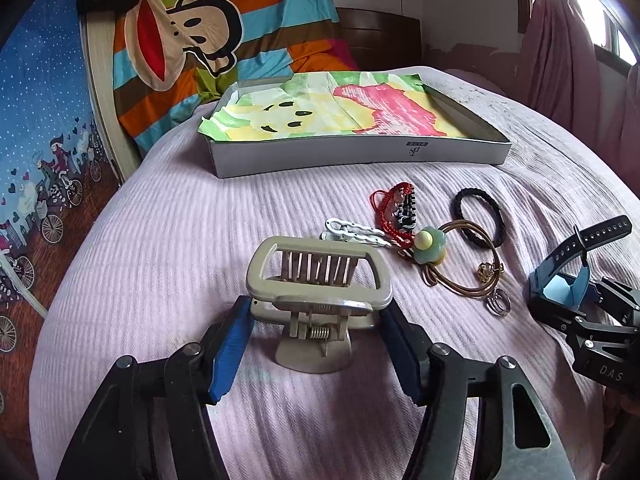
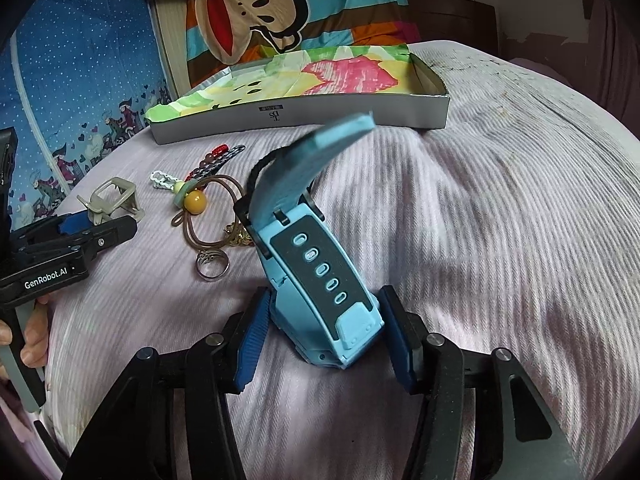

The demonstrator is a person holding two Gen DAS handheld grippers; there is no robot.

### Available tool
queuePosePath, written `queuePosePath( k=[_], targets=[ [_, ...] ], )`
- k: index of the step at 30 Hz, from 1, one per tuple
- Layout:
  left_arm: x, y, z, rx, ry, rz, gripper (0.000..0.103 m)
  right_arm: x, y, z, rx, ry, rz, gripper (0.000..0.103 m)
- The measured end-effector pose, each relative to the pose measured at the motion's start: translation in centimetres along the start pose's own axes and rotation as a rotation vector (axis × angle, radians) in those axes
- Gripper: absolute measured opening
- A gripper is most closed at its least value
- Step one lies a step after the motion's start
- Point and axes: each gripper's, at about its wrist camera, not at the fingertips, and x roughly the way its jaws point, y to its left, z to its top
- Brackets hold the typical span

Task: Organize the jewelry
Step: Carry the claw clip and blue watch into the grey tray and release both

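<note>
At lower centre of the left wrist view, the left gripper point(image 1: 320, 320) jaws clench a beige hair claw clip point(image 1: 318, 280) on the bed point(image 1: 160, 240). At lower centre of the right wrist view, the right gripper point(image 2: 324, 332) jaws grasp a blue watch point(image 2: 320, 280).

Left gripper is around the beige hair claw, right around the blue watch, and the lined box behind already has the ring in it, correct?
Not the ring: the left wrist view shows it on the bedspread beside the watch; the box holds only its liner.
</note>
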Motion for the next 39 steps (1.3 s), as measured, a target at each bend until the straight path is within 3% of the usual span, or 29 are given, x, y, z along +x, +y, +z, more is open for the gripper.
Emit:
queuePosePath(
  k=[13, 19, 24, 30, 39],
  targets=[
    [-2.2, -1.1, 1.2, 0.001, -0.091, -0.062, 0.061, -1.4, 0.3, 1.1, -0.020, -0.118, 0.057, 0.048],
    [-3.1, -0.4, 5.9, -0.042, -0.158, -0.069, 0.062, -1.3, 1.1, 6.3, -0.030, -0.195, 0.108, 0.048],
    [-1.0, 1.3, 10.7, -0.049, -0.183, -0.033, 0.062, 0.4, 2.2, 12.6, -0.048, -0.234, 0.137, 0.049],
    [4.1, 4.6, 14.2, -0.146, -0.130, -0.060, 0.062, 5.0, 3.9, 17.7, -0.038, -0.192, 0.145, 0.049],
    [8.8, 5.5, 14.5, -0.175, 0.005, -0.037, 0.062, 10.5, 5.0, 18.3, -0.037, -0.090, 0.127, 0.048]
  ],
)
